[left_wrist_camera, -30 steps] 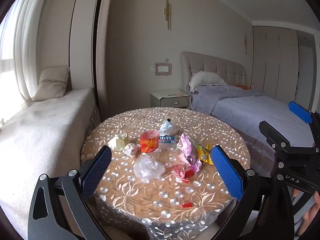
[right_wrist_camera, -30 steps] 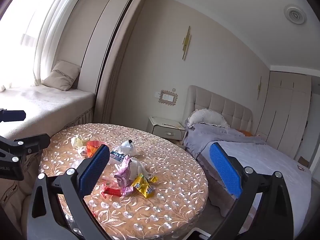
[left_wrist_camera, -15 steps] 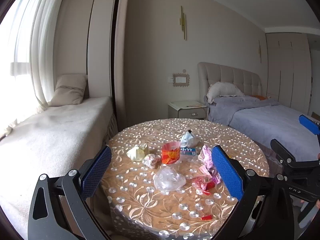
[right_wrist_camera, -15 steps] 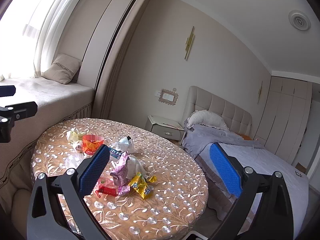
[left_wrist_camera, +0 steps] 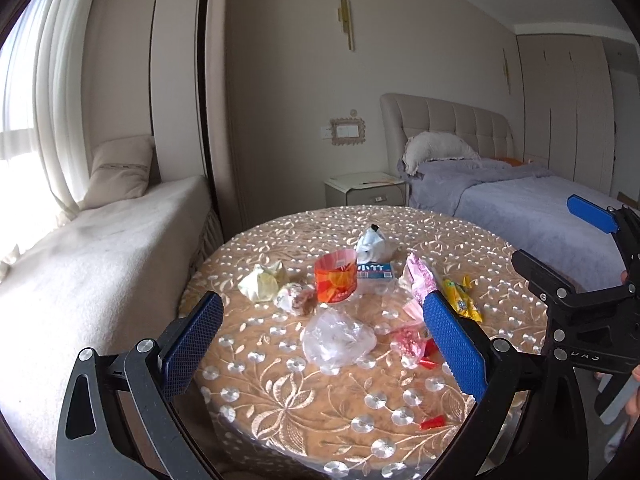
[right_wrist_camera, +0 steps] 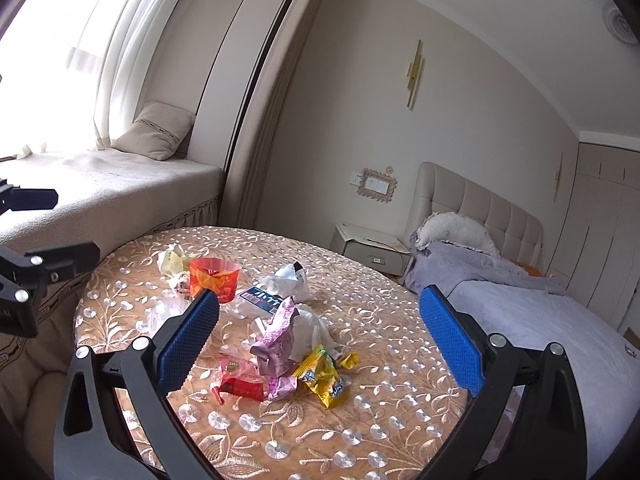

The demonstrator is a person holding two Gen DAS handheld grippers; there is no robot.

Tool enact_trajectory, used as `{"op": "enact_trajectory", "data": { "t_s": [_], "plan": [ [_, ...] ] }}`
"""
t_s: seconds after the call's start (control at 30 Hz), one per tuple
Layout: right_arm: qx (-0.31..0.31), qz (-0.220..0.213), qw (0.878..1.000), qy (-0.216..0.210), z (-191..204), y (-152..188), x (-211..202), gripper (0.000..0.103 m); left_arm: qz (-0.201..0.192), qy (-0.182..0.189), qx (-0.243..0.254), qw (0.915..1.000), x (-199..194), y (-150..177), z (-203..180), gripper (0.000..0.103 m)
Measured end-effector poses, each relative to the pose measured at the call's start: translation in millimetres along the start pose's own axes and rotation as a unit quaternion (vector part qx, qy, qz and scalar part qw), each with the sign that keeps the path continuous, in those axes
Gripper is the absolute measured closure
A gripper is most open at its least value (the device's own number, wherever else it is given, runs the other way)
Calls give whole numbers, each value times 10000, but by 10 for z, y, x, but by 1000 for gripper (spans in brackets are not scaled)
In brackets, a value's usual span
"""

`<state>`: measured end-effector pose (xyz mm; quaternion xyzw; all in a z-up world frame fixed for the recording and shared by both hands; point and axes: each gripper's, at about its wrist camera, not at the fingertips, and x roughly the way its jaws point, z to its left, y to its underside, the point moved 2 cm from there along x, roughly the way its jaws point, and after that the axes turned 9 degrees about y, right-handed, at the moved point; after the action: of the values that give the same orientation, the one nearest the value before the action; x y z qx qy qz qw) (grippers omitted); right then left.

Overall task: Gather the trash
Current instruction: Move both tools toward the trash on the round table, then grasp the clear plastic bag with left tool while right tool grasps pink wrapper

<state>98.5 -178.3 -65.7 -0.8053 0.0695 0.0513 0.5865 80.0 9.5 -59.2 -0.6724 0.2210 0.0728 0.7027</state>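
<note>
Trash sits clustered mid-surface (left_wrist_camera: 280, 392): an orange cup (left_wrist_camera: 335, 278) at center, a blue-labelled packet (left_wrist_camera: 374, 271) at its three o'clock, print too small to read. Clear plastic bag (left_wrist_camera: 338, 339) lies at six o'clock, yellow wrapper (right_wrist_camera: 325, 376) and pink wrapper (right_wrist_camera: 276, 334) toward four. Left gripper (left_wrist_camera: 320, 346) hovers spread wide, empty; right gripper (right_wrist_camera: 316, 340) likewise spread, holding nothing. Bed (left_wrist_camera: 540, 208) beyond at two o'clock.

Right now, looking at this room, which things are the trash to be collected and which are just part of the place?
Trash on the table:
orange plastic cup
clear plastic bag
yellow snack wrapper
pink foil wrapper
red wrapper
crumpled white paper

Just part of the room:
round table
bed
nightstand
cushion
</note>
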Motion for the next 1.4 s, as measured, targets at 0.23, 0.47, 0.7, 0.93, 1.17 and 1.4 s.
{"op": "enact_trajectory", "data": {
  "t_s": [0.23,0.47,0.7,0.93,1.17,1.4],
  "plan": [
    [-136,233,9994,-213,135,85,300,4,496,-166,-257,9983,477,125,160,5],
    [81,654,9958,-633,203,179,642,4,690,-188,-162,9973,909,183,165,5],
    [-101,970,9945,-384,309,287,1023,4,979,-88,-387,9944,1356,300,300,5],
    [-110,1301,9900,-540,430,406,1317,4,1337,46,-464,9899,1750,422,366,5],
    [-162,1476,9875,-530,487,475,1480,4,1666,164,-459,9848,2005,538,396,5],
    [-165,1600,9850,-621,515,532,1564,4,1972,632,-497,9771,2177,663,350,43]
  ]
}}
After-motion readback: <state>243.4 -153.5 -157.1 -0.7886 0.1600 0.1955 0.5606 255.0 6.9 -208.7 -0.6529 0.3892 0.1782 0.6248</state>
